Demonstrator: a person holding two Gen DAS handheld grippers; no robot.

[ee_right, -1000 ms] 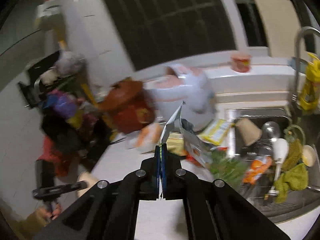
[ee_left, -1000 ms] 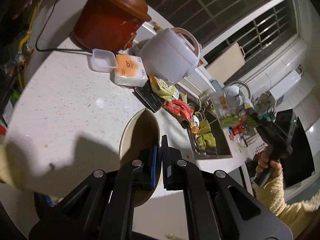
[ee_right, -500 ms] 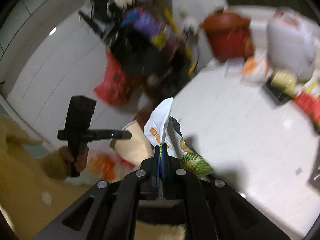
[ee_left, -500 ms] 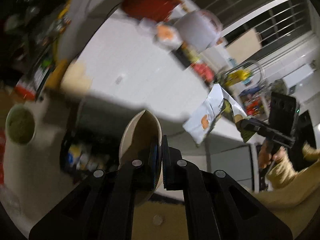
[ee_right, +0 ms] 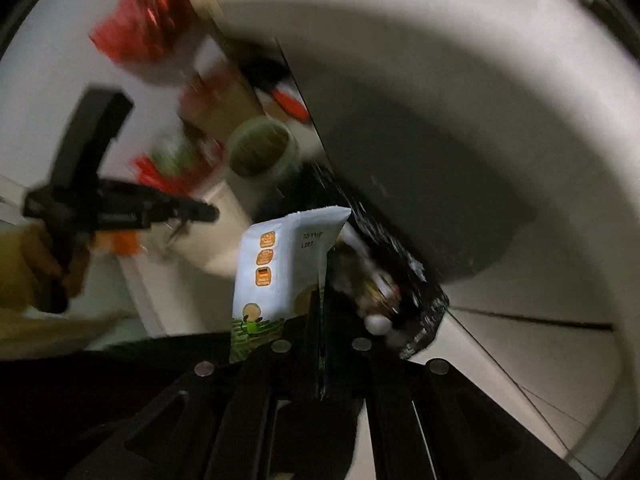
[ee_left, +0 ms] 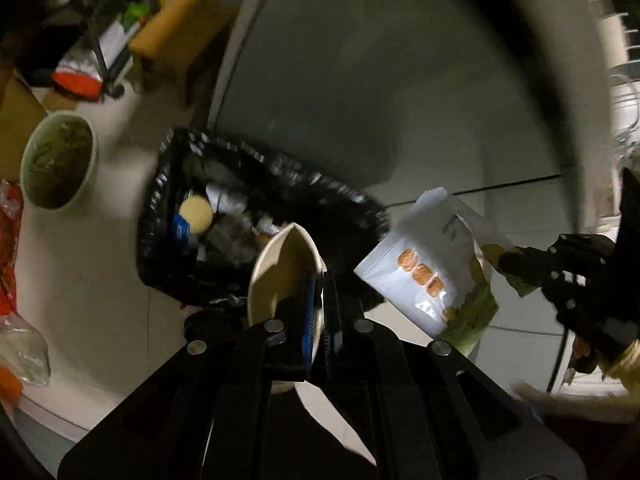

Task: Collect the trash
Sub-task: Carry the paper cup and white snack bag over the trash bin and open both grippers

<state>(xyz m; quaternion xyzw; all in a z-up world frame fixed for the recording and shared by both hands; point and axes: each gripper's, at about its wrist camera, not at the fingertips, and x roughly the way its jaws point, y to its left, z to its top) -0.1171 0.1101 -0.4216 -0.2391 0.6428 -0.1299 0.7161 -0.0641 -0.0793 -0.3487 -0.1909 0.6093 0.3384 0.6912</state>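
On the far left of the left wrist view a green bowl [ee_left: 59,161] of dark leftovers sits on the floor [ee_left: 80,264], apart from the bin, beside some red packaging that is too blurred to name. Just right of it stands the trash bin [ee_left: 160,216], lined with a black bag [ee_left: 352,200] and already holding assorted scraps, among them a round pale lid. Its open mouth faces up, so whatever is let go above it should fall in.

The left gripper [ee_left: 319,300] is pressed together on the wall of a cream paper cup [ee_left: 280,264], one finger inside the rim and one outside. The cup hangs tilted just above the near edge of the bin, seemingly so that it drops inside once freed.

Further right, the right gripper [ee_right: 320,344] pinches the lower edge of a white snack bag [ee_right: 280,264], which stands up from the closed fingers. In the left view the same bag [ee_left: 424,276] hovers beside the bin's right rim, near but perhaps not fully over the opening. Thin and light, it may drift, so carrying it further over the bin before release looks wise.

Both pieces of trash are held and neither is yet in the bin.
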